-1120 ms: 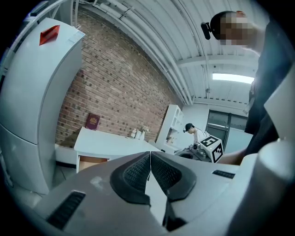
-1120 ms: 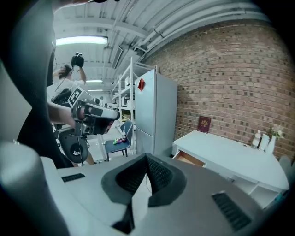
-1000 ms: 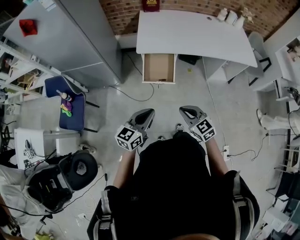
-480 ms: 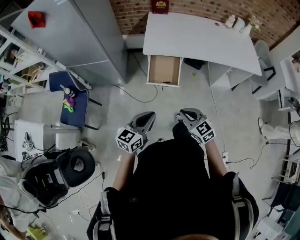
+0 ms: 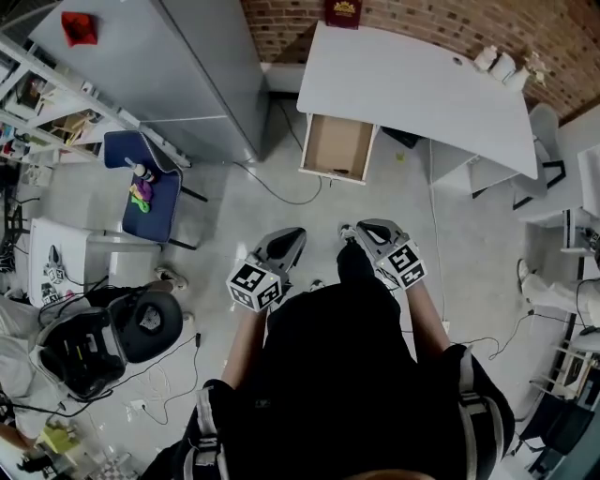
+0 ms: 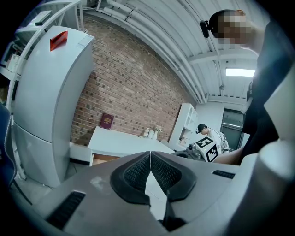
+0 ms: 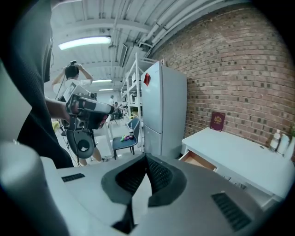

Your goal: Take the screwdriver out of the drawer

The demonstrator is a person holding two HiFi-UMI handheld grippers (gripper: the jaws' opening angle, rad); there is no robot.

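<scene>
Far drawer (image 5: 337, 148) is standing open; left gripper (image 5: 292, 235) and right gripper (image 5: 367, 228) are hanging closed, empty; approach step: walking nearer next

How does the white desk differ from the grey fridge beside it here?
The desk is white and low; the fridge is grey and tall. The desk's drawer is pulled open; the fridge doors are shut. The desk carries a dark red book and pale bottles; the fridge carries a red object. Both stand by the brick wall.
</scene>
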